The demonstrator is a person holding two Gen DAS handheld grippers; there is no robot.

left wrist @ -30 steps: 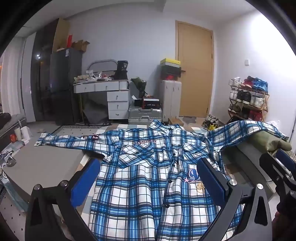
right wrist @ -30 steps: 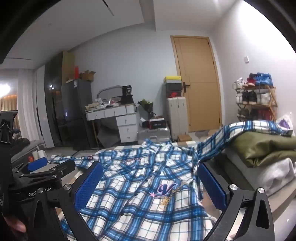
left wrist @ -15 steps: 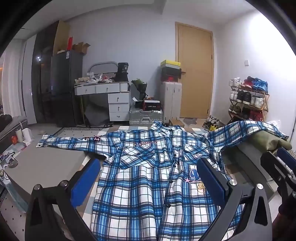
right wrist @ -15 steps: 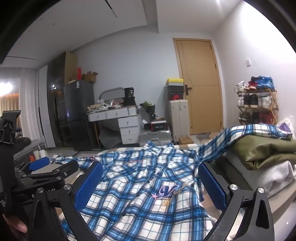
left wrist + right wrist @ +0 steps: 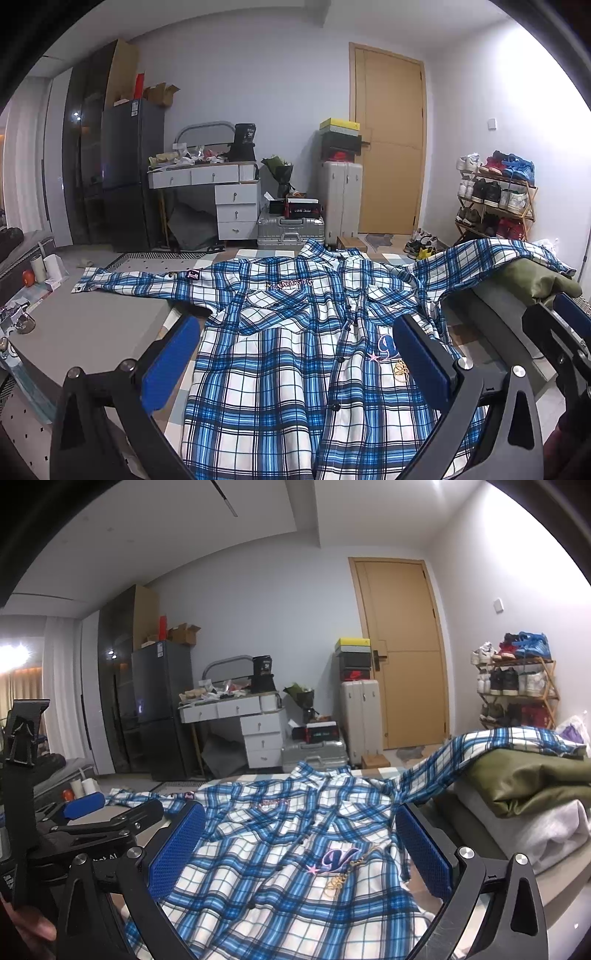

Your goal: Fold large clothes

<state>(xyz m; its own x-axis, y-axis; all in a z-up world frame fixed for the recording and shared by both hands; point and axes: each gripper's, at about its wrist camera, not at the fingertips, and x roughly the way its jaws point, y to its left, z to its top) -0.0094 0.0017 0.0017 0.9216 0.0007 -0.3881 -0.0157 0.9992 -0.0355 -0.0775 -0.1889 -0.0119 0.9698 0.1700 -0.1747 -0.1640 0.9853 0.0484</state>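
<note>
A large blue and white plaid shirt (image 5: 295, 332) (image 5: 288, 842) lies spread flat, front up and buttoned, on a low surface. One sleeve stretches out to the left (image 5: 133, 280). The other sleeve (image 5: 491, 254) is draped over an olive garment (image 5: 535, 277) (image 5: 528, 775) on the right. My left gripper (image 5: 295, 358) hovers open above the shirt's lower body, nothing between its blue pads. My right gripper (image 5: 301, 845) is also open over the shirt, near its embroidered chest logo (image 5: 340, 858). The left gripper's fingers (image 5: 110, 812) show at the left of the right wrist view.
A grey mat (image 5: 85, 325) lies left of the shirt. Folded grey and white bedding (image 5: 535, 834) sits under the olive garment. Beyond stand a white desk (image 5: 207, 177), a dark fridge (image 5: 129, 166), a silver suitcase (image 5: 291, 229), a door (image 5: 388, 147) and a shoe rack (image 5: 495, 199).
Both grippers have risen and tilted slightly upward, so the shirt sits lower in both views. The shirt itself has not moved and both grippers stay open.
</note>
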